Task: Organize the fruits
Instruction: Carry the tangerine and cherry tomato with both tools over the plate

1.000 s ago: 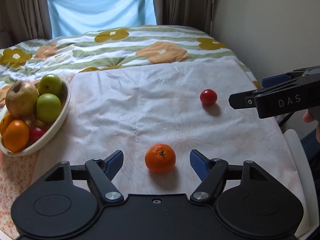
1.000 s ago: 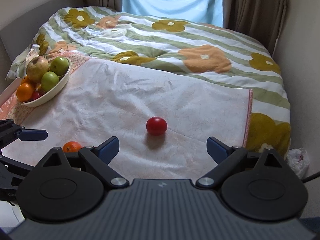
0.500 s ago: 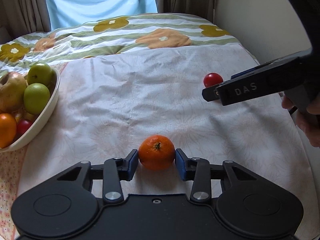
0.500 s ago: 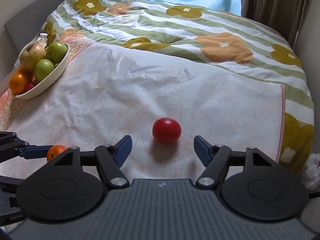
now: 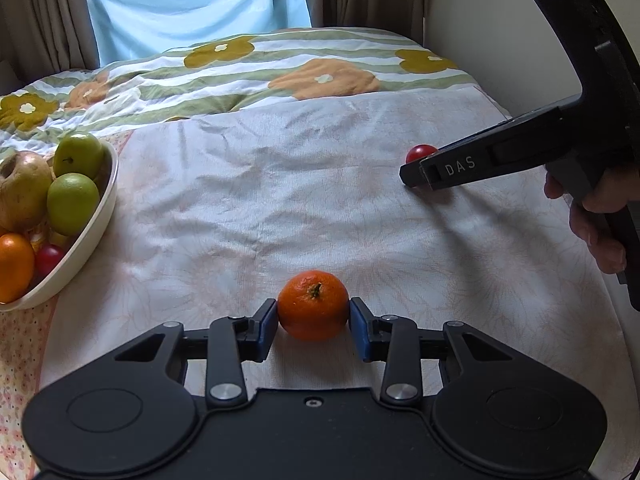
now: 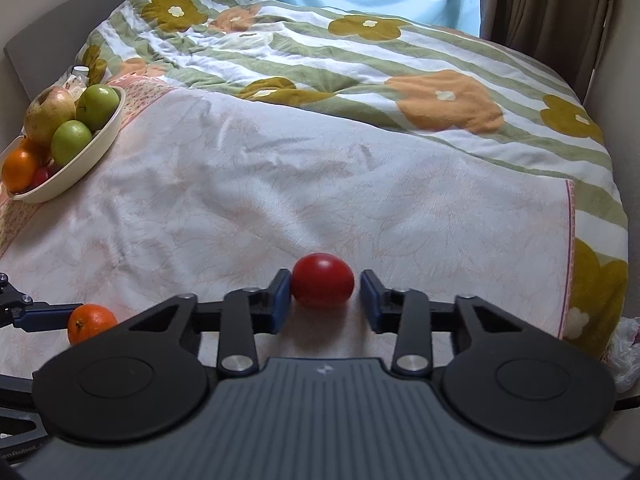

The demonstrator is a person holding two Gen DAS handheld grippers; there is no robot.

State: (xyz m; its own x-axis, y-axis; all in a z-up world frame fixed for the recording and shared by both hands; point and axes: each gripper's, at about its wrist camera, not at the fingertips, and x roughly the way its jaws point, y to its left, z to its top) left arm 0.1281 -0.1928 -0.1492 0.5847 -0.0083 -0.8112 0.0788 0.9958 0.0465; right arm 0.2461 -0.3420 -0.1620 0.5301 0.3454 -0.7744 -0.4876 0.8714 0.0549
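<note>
My left gripper is shut on an orange mandarin that rests on the pale cloth; both blue pads touch its sides. The mandarin also shows in the right wrist view. My right gripper is around a red tomato; the left pad touches it and a small gap shows at the right pad. The tomato is partly hidden behind the right gripper in the left wrist view. A cream bowl of fruit stands at the left, seen also from the right wrist.
The bowl holds green apples, a brownish apple, an orange and a small red fruit. A flowered quilt lies beyond the cloth. A wall is at the right, curtains behind.
The left gripper stays shut on the mandarin, seen closer. The right gripper has moved forward and narrowed around the tomato, which now sits between its pads.
</note>
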